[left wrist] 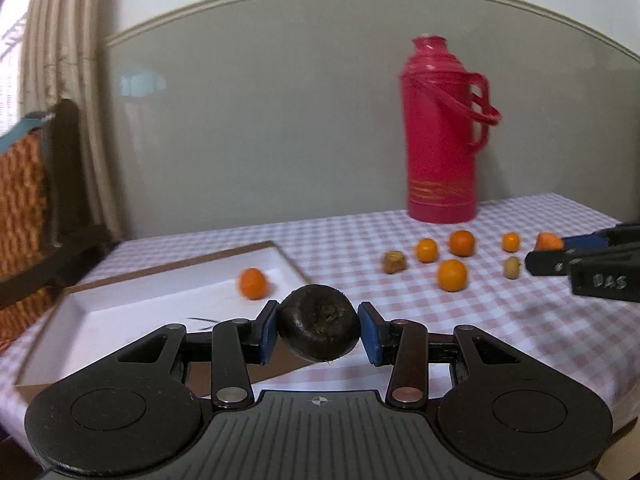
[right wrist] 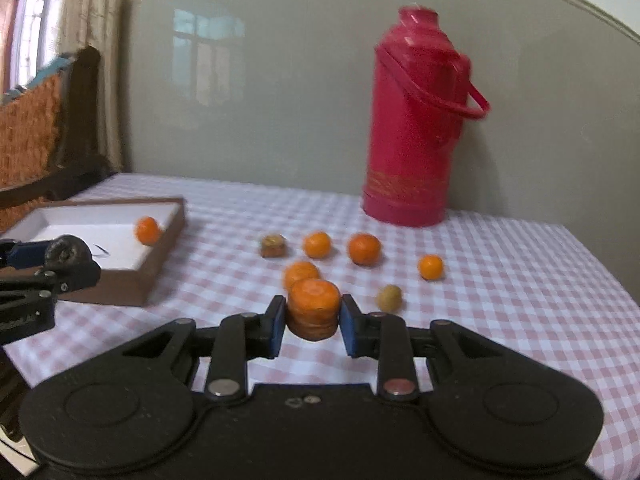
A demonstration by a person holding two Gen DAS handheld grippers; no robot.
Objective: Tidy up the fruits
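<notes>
Left wrist view: the left claw (left wrist: 319,328) is clamped on a dark round fruit (left wrist: 319,322), held above the near edge of the white tray (left wrist: 120,308). One orange (left wrist: 253,283) lies in the tray; more oranges (left wrist: 452,275) sit on the bench (left wrist: 460,320) at two o'clock.

Right wrist view: the right claw (right wrist: 313,320) grips an orange chunk (right wrist: 314,314) above the bench (right wrist: 500,300); the tray (right wrist: 160,256) lies at ten o'clock, the red flask (right wrist: 412,120) at one o'clock.

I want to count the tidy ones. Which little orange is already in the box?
The orange lying alone inside the white-lined box, on the left. The other four whole oranges sit loose on the checked tablecloth.
</notes>
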